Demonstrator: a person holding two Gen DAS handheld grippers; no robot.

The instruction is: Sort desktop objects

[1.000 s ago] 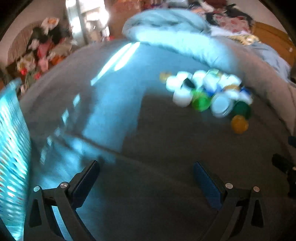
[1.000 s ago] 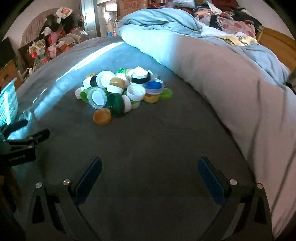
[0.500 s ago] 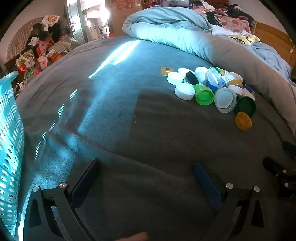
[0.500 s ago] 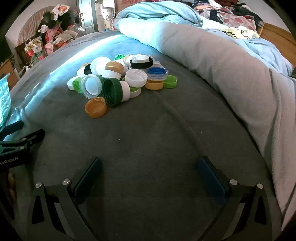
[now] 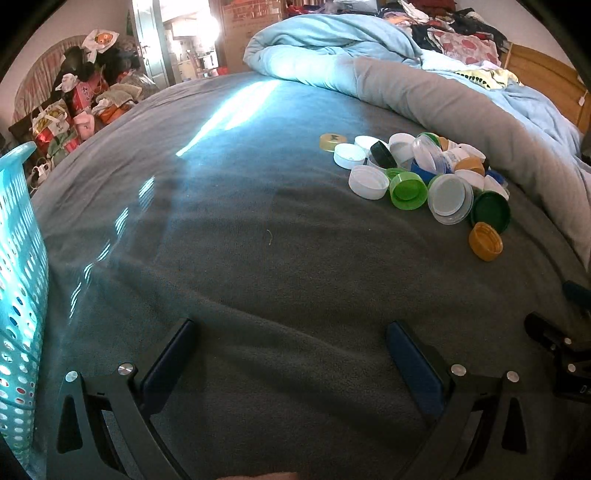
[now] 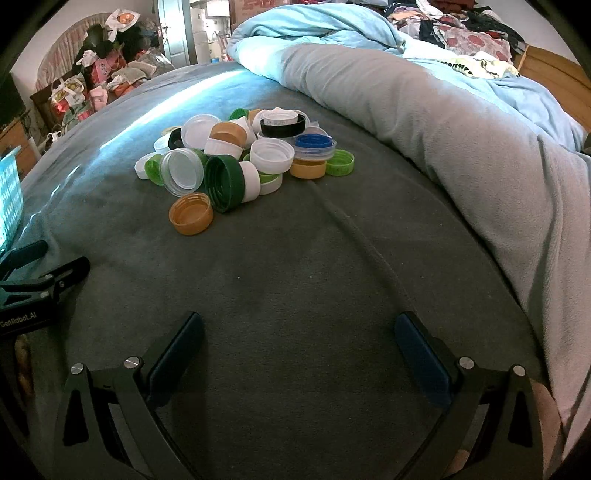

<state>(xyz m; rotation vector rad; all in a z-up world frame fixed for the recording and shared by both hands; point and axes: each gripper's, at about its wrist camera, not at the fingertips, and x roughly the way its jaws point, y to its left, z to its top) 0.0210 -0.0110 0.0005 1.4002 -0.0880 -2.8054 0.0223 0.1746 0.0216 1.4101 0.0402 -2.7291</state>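
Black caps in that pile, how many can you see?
2. One black cap sits at the left edge of the pile; the other black cap tops the back, behind the blue cap. More may be buried.

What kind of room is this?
Most likely a bedroom: the bottle caps sit on a grey blanket spread over a bed, with a rumpled blue duvet and a wooden headboard behind.

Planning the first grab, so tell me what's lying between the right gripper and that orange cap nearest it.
Nothing: in the right wrist view only bare grey blanket lies between the right gripper and the orange cap.
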